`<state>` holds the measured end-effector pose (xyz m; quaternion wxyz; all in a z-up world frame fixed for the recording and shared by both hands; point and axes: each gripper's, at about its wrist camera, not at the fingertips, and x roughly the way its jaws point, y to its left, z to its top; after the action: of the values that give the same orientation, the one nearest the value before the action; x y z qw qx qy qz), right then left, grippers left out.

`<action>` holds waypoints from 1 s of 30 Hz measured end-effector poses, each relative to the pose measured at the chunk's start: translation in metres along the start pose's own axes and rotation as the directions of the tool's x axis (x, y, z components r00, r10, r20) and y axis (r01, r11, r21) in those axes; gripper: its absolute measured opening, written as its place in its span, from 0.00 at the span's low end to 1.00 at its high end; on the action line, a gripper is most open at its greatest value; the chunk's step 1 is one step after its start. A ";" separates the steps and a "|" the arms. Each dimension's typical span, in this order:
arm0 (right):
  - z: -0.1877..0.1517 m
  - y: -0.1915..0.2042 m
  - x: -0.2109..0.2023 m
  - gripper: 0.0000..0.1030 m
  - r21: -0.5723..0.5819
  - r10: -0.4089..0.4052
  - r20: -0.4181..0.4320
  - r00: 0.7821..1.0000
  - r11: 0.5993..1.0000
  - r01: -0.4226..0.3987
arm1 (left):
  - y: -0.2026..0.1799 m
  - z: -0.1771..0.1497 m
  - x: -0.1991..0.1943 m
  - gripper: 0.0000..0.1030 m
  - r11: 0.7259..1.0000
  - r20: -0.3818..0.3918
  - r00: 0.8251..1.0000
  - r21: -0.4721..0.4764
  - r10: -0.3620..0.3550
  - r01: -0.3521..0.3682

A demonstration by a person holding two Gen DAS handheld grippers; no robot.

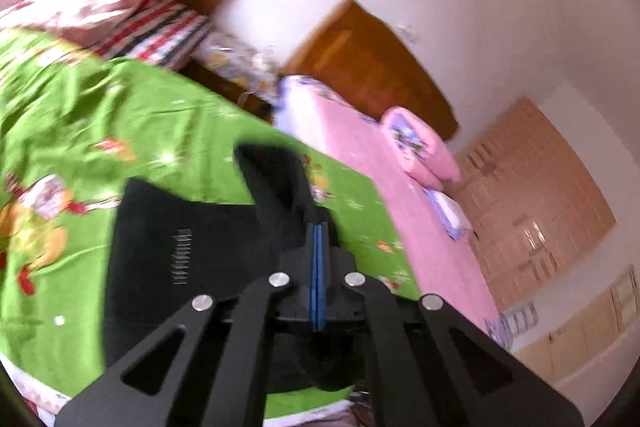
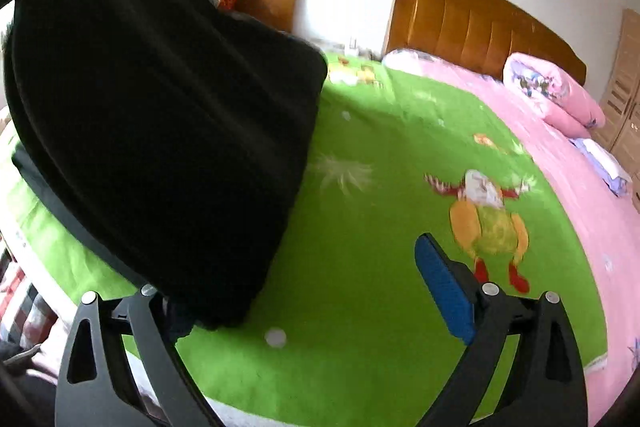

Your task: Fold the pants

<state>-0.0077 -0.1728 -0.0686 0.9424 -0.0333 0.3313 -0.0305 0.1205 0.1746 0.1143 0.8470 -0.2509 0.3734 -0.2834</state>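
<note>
Fingers of the left gripper (image 1: 318,227) were clamped on the pants (image 1: 192,247); the right gripper (image 2: 304,291), spread wide at five o'clock of the hanging cloth, held nothing, so one-sided sagging was risked.

pants (image 2: 160,131): 1 | claws: 2 | green bedspread (image 2: 380,131): 1 | wooden headboards: 2 | pink quilt (image 2: 556,95): 1

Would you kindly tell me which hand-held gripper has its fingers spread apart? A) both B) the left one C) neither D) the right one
D: the right hand-held gripper shows a wide gap over the green sheet, while the left hand-held gripper has its blue pads pressed together on the black pants.
</note>
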 end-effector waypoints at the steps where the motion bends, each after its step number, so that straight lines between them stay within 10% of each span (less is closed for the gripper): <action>1: 0.000 -0.001 0.001 0.89 0.009 0.012 -0.003 1.000 1.000 -0.012 | 0.013 -0.002 0.003 0.00 1.000 -0.020 1.000 0.001 0.022 -0.022; 6: 0.003 0.001 0.005 0.90 0.014 0.028 -0.008 1.000 1.000 -0.028 | 0.105 -0.026 0.031 0.02 0.978 -0.157 0.980 -0.147 0.122 -0.146; 10: 0.002 0.000 0.005 0.90 0.032 0.044 -0.012 0.999 0.999 -0.044 | 0.116 -0.045 0.030 0.60 0.977 -0.176 0.984 -0.208 -0.001 -0.036; 14: 0.001 0.001 0.006 0.90 0.039 0.048 -0.013 0.999 0.998 -0.048 | 0.097 -0.041 0.044 0.91 0.987 -0.251 0.968 -0.154 0.002 -0.042; 21: -0.002 0.001 0.003 0.90 0.046 0.062 -0.005 0.998 0.997 -0.062 | 0.086 -0.040 0.073 0.92 0.982 -0.397 0.907 -0.063 0.139 -0.178; 25: -0.004 -0.001 0.004 0.90 0.061 0.078 0.002 0.997 0.995 -0.078 | 0.079 -0.038 0.089 0.80 0.993 -0.478 0.877 -0.119 -0.051 -0.007; 30: -0.005 -0.002 0.004 0.90 0.077 0.089 0.006 0.996 0.993 -0.090 | 0.057 -0.022 0.116 0.91 0.998 -0.508 0.859 -0.044 -0.064 0.049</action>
<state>-0.0081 -0.1752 -0.0748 0.9438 0.0180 0.3299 -0.0010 0.1848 0.1330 0.0080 0.7059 -0.1907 0.5804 -0.3586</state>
